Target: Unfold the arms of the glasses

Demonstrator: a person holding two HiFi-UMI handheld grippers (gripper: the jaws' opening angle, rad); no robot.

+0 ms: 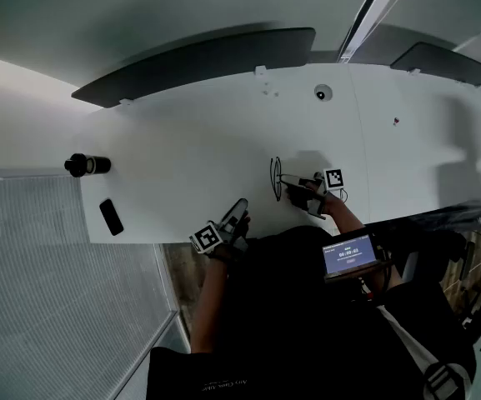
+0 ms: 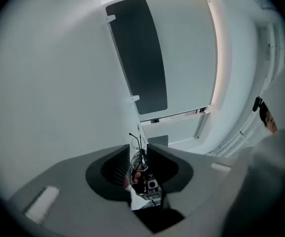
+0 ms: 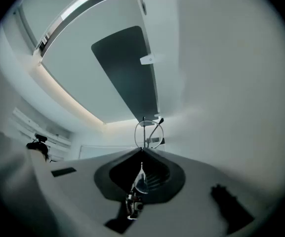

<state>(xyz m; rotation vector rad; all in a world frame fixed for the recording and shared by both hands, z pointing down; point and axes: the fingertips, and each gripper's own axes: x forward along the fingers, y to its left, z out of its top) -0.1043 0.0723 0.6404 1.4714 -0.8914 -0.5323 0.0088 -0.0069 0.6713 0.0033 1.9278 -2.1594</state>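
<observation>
Head view: white tabletop (image 1: 190, 140), dark divider panel (image 1: 207, 57) along far edge, grey carpet (image 1: 48, 257) at left. My right gripper (image 1: 293, 182) clenched on glasses (image 1: 276, 178), mid-tabletop, toward my side.
Left gripper view: my left gripper (image 2: 141, 146) released, jaws apart, glasses visible beyond gap.
Right gripper view: jaw tips pinch frame.

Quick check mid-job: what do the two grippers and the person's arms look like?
The left gripper and right gripper are both grey, with dark ribbed pads inside the jaws. Each carries a white cube printed with black square markers. The person wears a dark top; the forearms are uncovered.
</observation>
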